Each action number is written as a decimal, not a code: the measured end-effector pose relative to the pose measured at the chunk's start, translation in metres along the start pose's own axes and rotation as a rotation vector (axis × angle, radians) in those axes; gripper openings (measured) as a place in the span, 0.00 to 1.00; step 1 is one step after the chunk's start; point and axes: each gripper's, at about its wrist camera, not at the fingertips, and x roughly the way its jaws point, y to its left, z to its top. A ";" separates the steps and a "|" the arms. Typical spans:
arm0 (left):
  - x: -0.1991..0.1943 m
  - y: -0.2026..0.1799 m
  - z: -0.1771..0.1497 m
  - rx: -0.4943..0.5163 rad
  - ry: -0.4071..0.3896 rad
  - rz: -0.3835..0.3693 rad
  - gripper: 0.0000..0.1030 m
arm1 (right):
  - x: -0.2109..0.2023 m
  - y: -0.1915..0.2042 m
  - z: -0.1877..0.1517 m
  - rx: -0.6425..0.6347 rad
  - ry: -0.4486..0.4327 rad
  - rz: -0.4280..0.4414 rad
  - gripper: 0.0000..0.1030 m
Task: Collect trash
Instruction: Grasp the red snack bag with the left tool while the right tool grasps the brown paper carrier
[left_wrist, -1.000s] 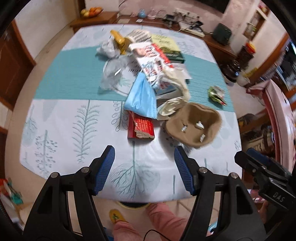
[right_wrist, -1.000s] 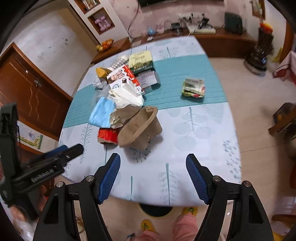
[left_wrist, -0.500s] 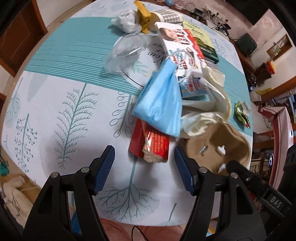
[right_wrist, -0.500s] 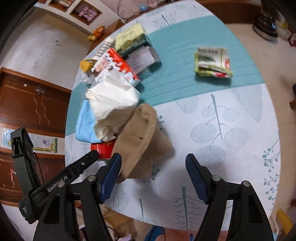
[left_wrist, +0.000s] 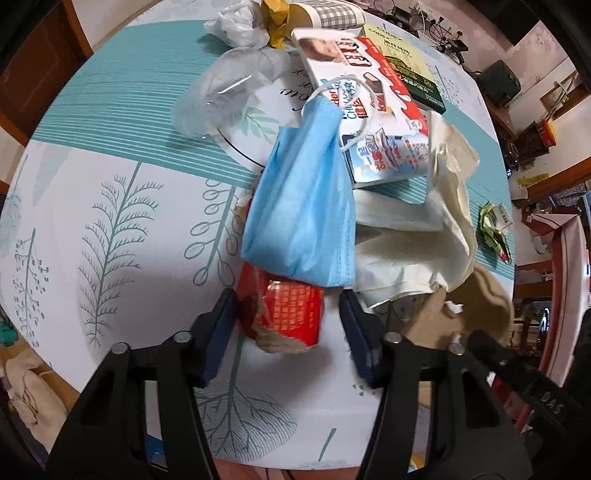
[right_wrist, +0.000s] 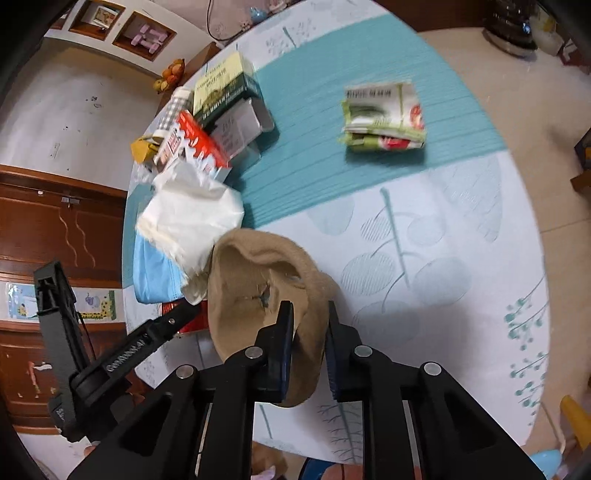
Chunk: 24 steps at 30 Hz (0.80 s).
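Left wrist view: left gripper over table, jaws just been closing, red wrapper between them – left pad at its edge, right pad still clear, no grip yet. Blue mask lies over wrapper's far end; white bag and box beyond.

Right wrist view: right gripper jaws just been closing, now pinching rim of tan cup holder – holder rests on table, touching white bag. Green packet lies well apart on teal band.

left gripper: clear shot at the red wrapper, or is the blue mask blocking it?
Probably yes. The left gripper already straddles the red wrapper, its near end bare. The blue mask covers only the far end.
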 end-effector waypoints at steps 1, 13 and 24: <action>0.001 -0.001 0.000 0.003 -0.003 0.003 0.39 | -0.003 -0.001 0.000 -0.004 -0.004 -0.002 0.14; -0.027 0.009 -0.024 0.039 -0.020 0.014 0.32 | -0.021 0.011 -0.007 -0.076 -0.045 -0.013 0.13; -0.074 0.023 -0.057 0.129 -0.032 0.119 0.32 | -0.021 0.033 -0.029 -0.135 -0.030 -0.012 0.13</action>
